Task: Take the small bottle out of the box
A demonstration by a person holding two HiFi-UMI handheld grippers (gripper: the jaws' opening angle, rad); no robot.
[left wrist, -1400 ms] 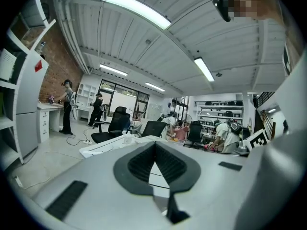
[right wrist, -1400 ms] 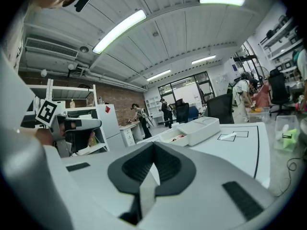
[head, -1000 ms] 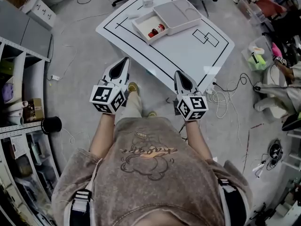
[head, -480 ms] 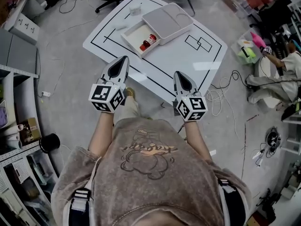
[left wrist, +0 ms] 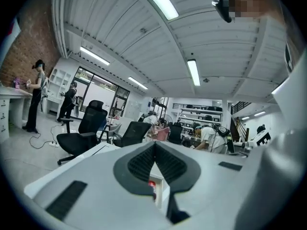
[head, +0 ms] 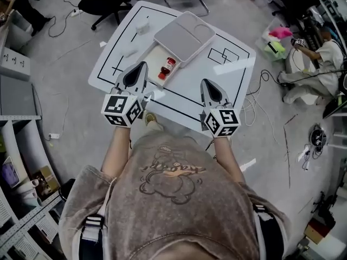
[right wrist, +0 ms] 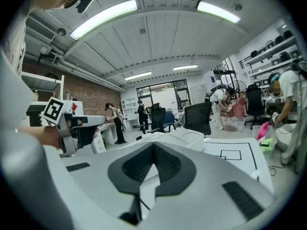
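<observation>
The person in a brown fuzzy top (head: 171,183) holds the left gripper (head: 140,69) and the right gripper (head: 207,85) side by side over the near edge of the white table with black lines (head: 217,75). Both pairs of jaws are closed tight with nothing in them. A bit farther on, the small red bottle with a white cap (head: 166,67) lies inside the open white box (head: 155,58), just past the left gripper's tip, and the flat grey lid (head: 184,37) rests at the box's far side.
</observation>
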